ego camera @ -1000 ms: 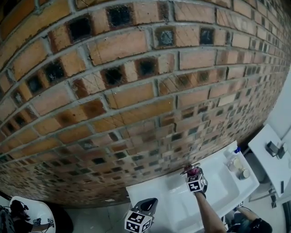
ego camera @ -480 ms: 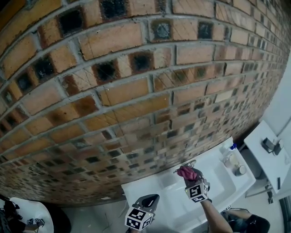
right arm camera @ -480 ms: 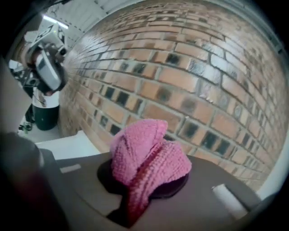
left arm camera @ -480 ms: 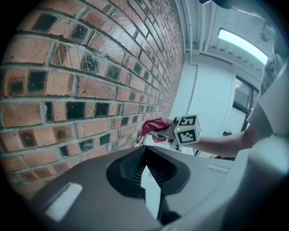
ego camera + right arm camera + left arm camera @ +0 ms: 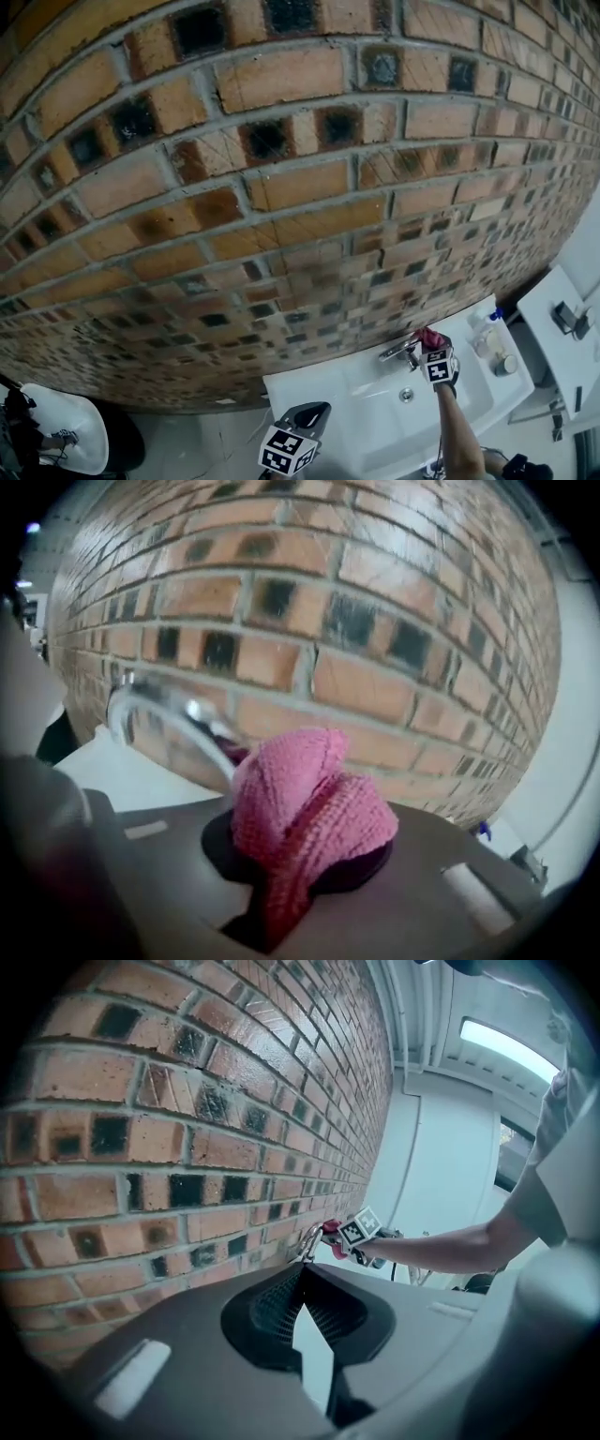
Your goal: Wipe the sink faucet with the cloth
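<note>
In the head view a white sink (image 5: 328, 398) stands against the brick wall, with a chrome faucet (image 5: 397, 352) at its back edge. My right gripper (image 5: 433, 349) is shut on a pink cloth (image 5: 430, 337), which sits at the faucet's right end, close to the wall. In the right gripper view the bunched cloth (image 5: 309, 799) fills the right gripper (image 5: 298, 860), and the curved faucet (image 5: 155, 714) lies just left of it. My left gripper (image 5: 307, 416) hangs shut and empty over the sink's front left. In its own view the left gripper (image 5: 301, 1271) points toward the faucet (image 5: 308, 1241) and cloth (image 5: 331, 1232).
A drain (image 5: 406, 395) sits in the basin below the faucet. A blue-capped bottle (image 5: 482, 327) and a small jar (image 5: 504, 364) stand on the sink's right end. A white counter (image 5: 553, 328) lies further right. The brick wall (image 5: 281, 187) rises directly behind.
The right gripper and cloth have slid from over the faucet's spout to its right end by the wall. The head view has shifted. The left gripper has stayed put.
</note>
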The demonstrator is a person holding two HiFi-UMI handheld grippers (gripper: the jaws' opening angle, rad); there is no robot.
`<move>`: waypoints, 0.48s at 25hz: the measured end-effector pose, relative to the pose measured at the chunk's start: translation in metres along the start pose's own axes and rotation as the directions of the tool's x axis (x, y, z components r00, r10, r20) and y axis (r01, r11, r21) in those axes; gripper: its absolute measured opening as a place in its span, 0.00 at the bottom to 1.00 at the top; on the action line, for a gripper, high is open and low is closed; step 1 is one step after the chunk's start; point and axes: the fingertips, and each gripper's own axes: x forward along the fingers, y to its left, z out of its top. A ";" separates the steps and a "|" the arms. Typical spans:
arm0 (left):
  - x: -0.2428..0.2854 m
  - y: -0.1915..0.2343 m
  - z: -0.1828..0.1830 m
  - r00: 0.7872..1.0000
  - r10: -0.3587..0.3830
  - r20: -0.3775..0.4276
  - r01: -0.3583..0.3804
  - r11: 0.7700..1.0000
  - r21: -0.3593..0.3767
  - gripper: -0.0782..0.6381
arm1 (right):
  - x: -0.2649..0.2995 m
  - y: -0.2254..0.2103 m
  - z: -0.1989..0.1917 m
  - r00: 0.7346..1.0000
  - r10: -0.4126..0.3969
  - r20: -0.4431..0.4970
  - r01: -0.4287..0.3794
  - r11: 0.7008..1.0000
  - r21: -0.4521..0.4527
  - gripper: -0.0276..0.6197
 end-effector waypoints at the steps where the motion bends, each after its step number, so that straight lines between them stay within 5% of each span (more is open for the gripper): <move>1: -0.002 0.002 -0.001 1.000 0.009 -0.001 -0.009 1.000 -0.006 0.13 | 0.007 0.011 -0.021 0.998 0.036 -0.049 -0.038 0.998 -0.044 0.14; 4: -0.003 0.009 -0.002 1.000 0.030 -0.004 -0.030 0.999 -0.016 0.13 | 0.022 0.048 -0.054 0.988 0.075 -0.132 -0.113 0.943 -0.313 0.14; 6: -0.003 0.010 -0.002 0.999 0.038 -0.002 -0.038 0.999 -0.022 0.13 | 0.030 0.044 -0.076 0.981 0.010 -0.194 -0.096 0.892 -0.442 0.13; 8: -0.003 0.009 -0.001 0.999 0.043 0.004 -0.042 0.999 -0.024 0.13 | 0.033 0.030 -0.107 0.960 -0.051 -0.274 -0.089 0.876 -0.474 0.14; 12: 0.003 0.008 -0.005 0.999 0.046 -0.006 -0.047 0.998 -0.029 0.13 | 0.023 0.031 -0.137 0.939 -0.097 -0.329 -0.056 0.903 -0.425 0.12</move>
